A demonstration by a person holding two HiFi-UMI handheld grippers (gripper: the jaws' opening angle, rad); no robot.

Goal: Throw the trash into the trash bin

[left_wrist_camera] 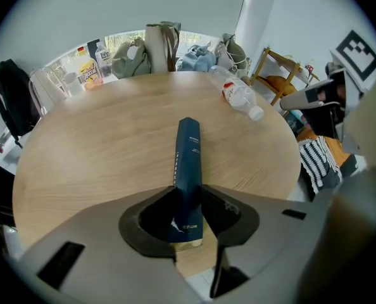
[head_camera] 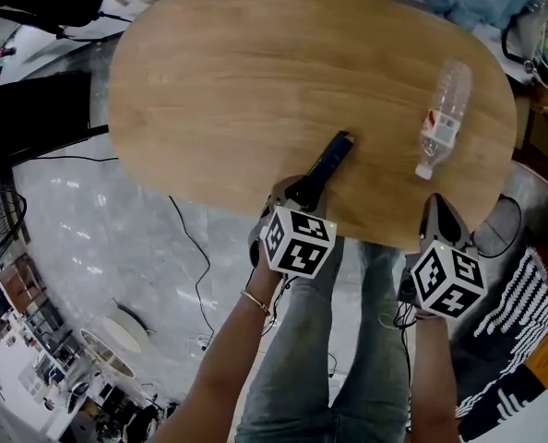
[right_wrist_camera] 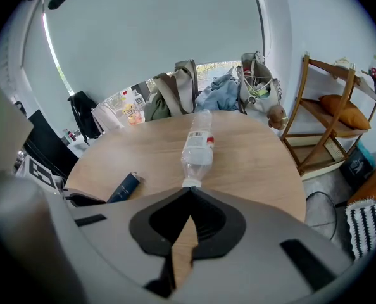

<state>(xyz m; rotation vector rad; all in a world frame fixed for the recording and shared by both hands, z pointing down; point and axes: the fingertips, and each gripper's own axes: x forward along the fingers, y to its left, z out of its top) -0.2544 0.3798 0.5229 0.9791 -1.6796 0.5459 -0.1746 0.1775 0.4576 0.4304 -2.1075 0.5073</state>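
Observation:
A flat dark blue packet (head_camera: 334,155) lies on the round wooden table (head_camera: 237,81) near its front edge. My left gripper (head_camera: 297,190) is shut on the packet's near end (left_wrist_camera: 188,163), with the jaws pressing on both of its sides. A clear plastic bottle (head_camera: 443,118) with a red-and-white label lies on its side at the table's right, cap toward me. My right gripper (head_camera: 435,206) hangs at the table edge just short of the cap, shut and empty. In the right gripper view its closed tips (right_wrist_camera: 189,192) sit right below the bottle (right_wrist_camera: 197,147).
Bags, clothing and packets crowd the table's far edge (left_wrist_camera: 156,49). A wooden shelf (right_wrist_camera: 327,113) stands to the right. A striped rug (head_camera: 505,340), a black cable (head_camera: 196,266) and a white round object (head_camera: 117,340) lie on the grey floor. My legs are under the table edge.

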